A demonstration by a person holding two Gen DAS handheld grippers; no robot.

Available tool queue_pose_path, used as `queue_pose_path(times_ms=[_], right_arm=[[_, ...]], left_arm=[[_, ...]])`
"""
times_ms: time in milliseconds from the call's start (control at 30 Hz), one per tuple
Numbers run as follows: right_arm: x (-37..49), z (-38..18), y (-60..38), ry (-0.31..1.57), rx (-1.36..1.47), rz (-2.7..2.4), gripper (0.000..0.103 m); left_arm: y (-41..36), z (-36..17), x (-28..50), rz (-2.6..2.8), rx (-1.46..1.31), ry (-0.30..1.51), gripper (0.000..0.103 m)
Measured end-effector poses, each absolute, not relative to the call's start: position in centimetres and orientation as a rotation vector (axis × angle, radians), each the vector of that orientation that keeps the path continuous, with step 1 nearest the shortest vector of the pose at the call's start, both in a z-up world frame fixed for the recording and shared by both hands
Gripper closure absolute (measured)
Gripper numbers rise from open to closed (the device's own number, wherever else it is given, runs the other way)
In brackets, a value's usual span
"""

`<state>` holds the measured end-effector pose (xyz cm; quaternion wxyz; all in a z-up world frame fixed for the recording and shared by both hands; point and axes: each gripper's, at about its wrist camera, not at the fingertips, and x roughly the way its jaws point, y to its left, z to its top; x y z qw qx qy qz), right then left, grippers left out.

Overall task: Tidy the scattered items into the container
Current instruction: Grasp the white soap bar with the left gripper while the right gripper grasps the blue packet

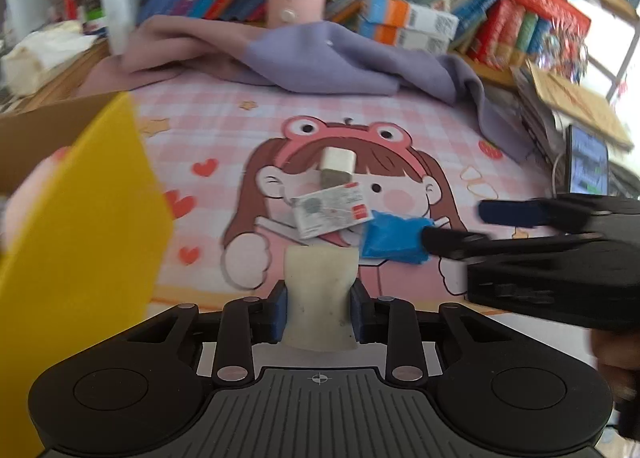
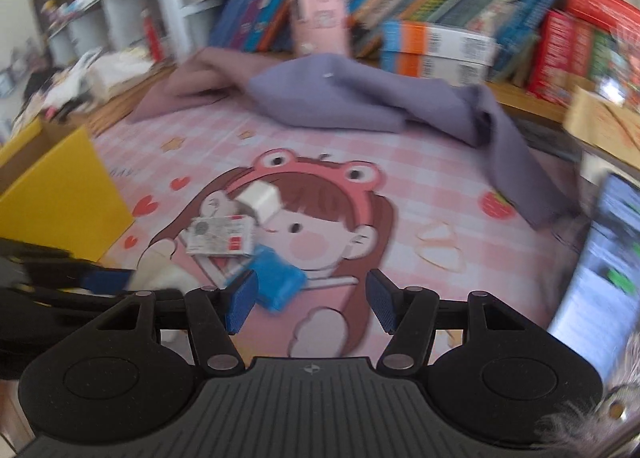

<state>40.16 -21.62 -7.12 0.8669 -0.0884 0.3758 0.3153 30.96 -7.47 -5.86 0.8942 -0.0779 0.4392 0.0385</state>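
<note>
Supporting surface: a desk covered by a pink checked mat [image 1: 224,125] printed with a cartoon girl in a frog hood; on the mat lie a white charger block [image 1: 336,165], a printed card [image 1: 332,213] just beside it, and a blue packet [image 1: 390,238] touching the card's corner; a lilac cloth [image 1: 320,57] lies crumpled along the far edge; a yellow box [image 1: 84,225] stands at the left edge.

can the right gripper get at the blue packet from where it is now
Probably yes. The right gripper stands open and empty, and the blue packet lies on the pink mat just ahead, beside its left finger. Nothing covers the packet; only the card lies close behind it, so the grip should stay low.
</note>
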Motion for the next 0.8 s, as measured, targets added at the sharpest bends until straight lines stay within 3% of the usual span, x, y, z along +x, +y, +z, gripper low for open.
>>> queue_pose_path(times_ms=[200, 633, 733, 800], right_arm=[[41.1, -9.1, -17.9, 0.755, -0.406, 0.798, 0.044], [42.3, -9.9, -17.2, 0.823, -0.384, 0.864, 0.042], [42.2, -9.8, -17.2, 0.825, -0.377, 0.847, 0.045], [41.8, -9.8, -17.2, 0.822, -0.375, 0.845, 0.052]], left_arm=[[-7.9, -3.8, 28.1, 0.054, -0.13, 0.885, 0.074], [-8.4, -2.0, 24.5, 0.031, -0.106, 0.86, 0.076], [-8.9, -1.6, 23.7, 0.006, -0.081, 0.847, 0.076], [-9.1, -1.2, 23.3, 0.003, -0.075, 0.836, 0.076]])
